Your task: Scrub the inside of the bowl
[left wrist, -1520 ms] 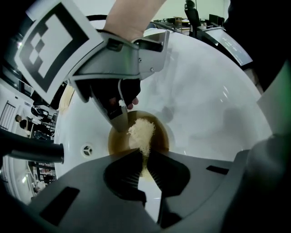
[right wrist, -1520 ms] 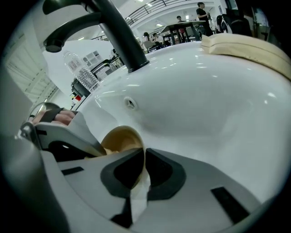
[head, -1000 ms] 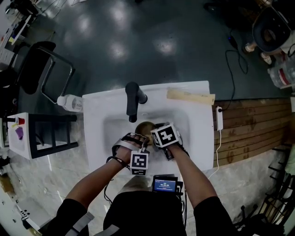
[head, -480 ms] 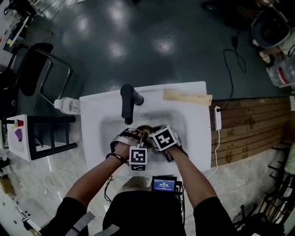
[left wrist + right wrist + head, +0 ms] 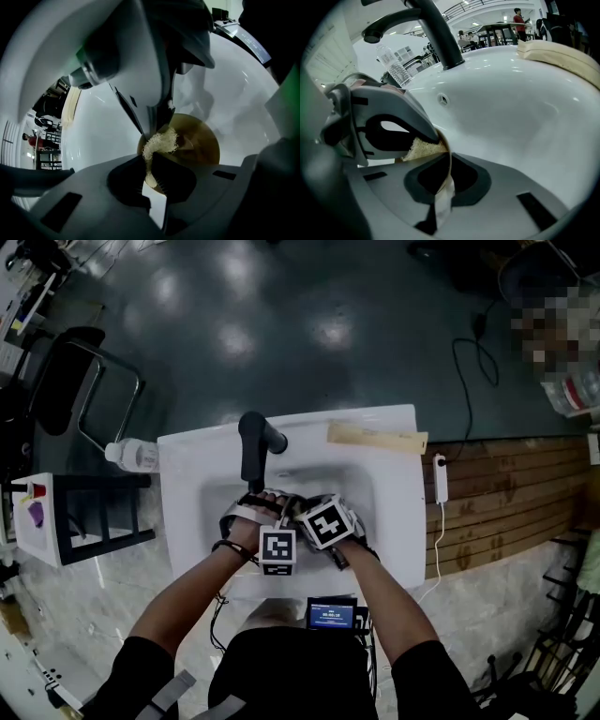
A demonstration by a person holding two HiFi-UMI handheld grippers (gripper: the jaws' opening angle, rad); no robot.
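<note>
In the left gripper view a brown bowl lies in the white sink. My left gripper is shut on a beige fibrous scrubber, whose tuft touches the bowl's inside near the rim. My right gripper is shut on the bowl's thin rim. Beside it in that view are the left gripper and the scrubber. In the head view the left gripper and right gripper crowd together over the basin and hide the bowl.
A dark faucet arches over the basin's back edge, close to both hands. A beige strip lies on the sink's back right rim. A water bottle lies on its left, a power strip on its right.
My left hand has moved inward towards the faucet and now covers the bowl, which showed between the hands a second ago. The right hand has stayed put.
</note>
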